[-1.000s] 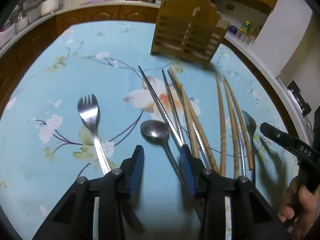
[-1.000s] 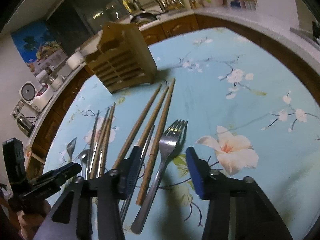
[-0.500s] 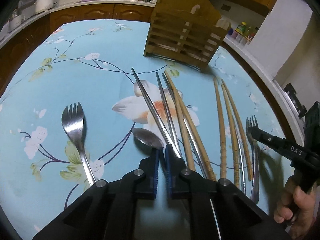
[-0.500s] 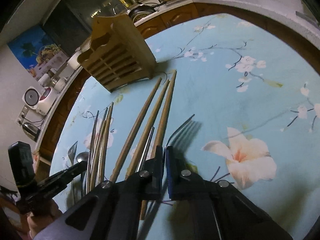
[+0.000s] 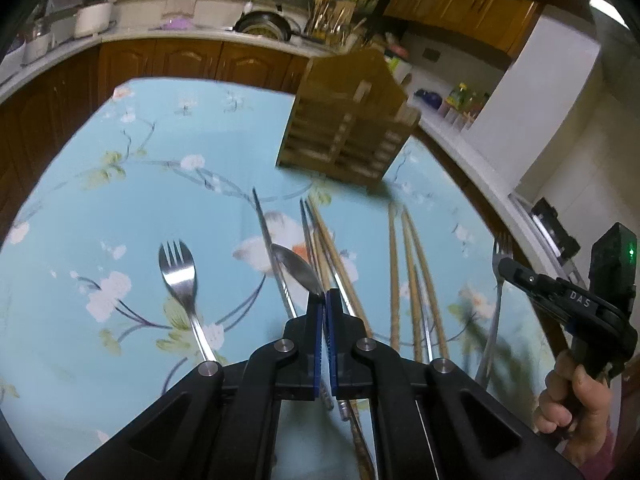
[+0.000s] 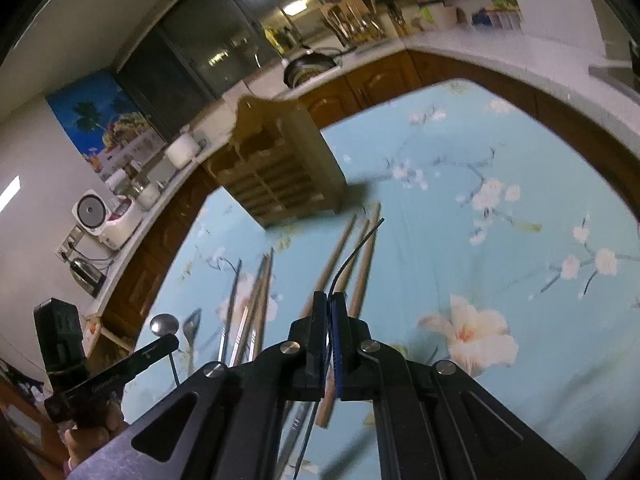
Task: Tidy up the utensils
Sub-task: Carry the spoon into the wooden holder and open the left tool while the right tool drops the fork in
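Note:
My left gripper [image 5: 324, 298] is shut on the handle of a steel spoon [image 5: 296, 268], whose bowl sticks out ahead of the blue pads, raised above the floral tablecloth [image 5: 120, 184]. My right gripper [image 6: 329, 298] is shut on a steel fork [image 6: 352, 256], seen edge-on and curving up past the fingertips. In the left wrist view that fork [image 5: 499, 252] hangs from the right gripper at the right edge. A second fork [image 5: 178, 276] lies on the cloth to the left. The wooden utensil holder [image 5: 348, 136] stands at the far side.
Wooden chopsticks [image 5: 412, 264] and metal chopsticks [image 5: 268, 240] lie in rows between the grippers and the holder. Another spoon [image 6: 192, 322] lies near the left table edge in the right wrist view. Kitchen counters and cabinets ring the table. A hand [image 5: 576, 396] holds the right gripper.
Both grippers went from open to shut, the left on the spoon and the right on the fork. Both then rose, lifting the utensils off the cloth and tipping the views up.

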`<action>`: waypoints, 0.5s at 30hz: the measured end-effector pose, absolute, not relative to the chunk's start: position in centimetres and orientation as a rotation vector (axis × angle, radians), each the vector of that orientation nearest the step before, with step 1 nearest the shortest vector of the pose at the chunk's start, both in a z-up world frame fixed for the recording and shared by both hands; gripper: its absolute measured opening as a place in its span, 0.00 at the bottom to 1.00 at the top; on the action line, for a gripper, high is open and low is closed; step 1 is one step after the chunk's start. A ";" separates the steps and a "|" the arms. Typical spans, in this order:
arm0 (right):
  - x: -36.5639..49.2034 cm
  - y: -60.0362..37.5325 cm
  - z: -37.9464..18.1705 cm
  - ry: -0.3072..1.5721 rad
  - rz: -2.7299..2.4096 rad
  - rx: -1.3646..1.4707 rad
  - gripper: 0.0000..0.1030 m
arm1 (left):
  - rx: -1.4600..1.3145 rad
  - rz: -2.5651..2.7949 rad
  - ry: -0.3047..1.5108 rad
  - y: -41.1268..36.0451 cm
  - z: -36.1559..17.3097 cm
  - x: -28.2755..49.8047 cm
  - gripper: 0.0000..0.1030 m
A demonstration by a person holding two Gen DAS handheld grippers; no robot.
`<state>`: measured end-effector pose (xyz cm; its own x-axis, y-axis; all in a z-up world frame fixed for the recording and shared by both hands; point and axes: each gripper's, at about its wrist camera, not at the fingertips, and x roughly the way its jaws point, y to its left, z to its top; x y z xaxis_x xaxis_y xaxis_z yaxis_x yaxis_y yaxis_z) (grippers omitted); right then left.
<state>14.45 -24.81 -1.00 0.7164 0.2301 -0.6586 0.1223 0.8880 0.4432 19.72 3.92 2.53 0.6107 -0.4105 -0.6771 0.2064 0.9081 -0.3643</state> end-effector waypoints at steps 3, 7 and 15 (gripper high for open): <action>14.8 -24.7 0.2 0.742 0.064 0.470 0.02 | -0.256 -0.361 0.795 4.3 4.1 19.1 0.00; 15.7 -24.1 1.4 0.698 0.071 0.444 0.02 | -0.249 -0.358 0.742 4.6 5.8 18.9 0.00; 19.3 -22.6 4.1 0.570 0.086 0.376 0.02 | -0.224 -0.354 0.652 4.7 9.0 20.7 0.00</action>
<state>19.35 -22.63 4.13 0.8401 0.1823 -0.5109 0.0239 0.9284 0.3707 20.68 4.71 8.98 0.7382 -0.3889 -0.5512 0.2499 0.9166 -0.3120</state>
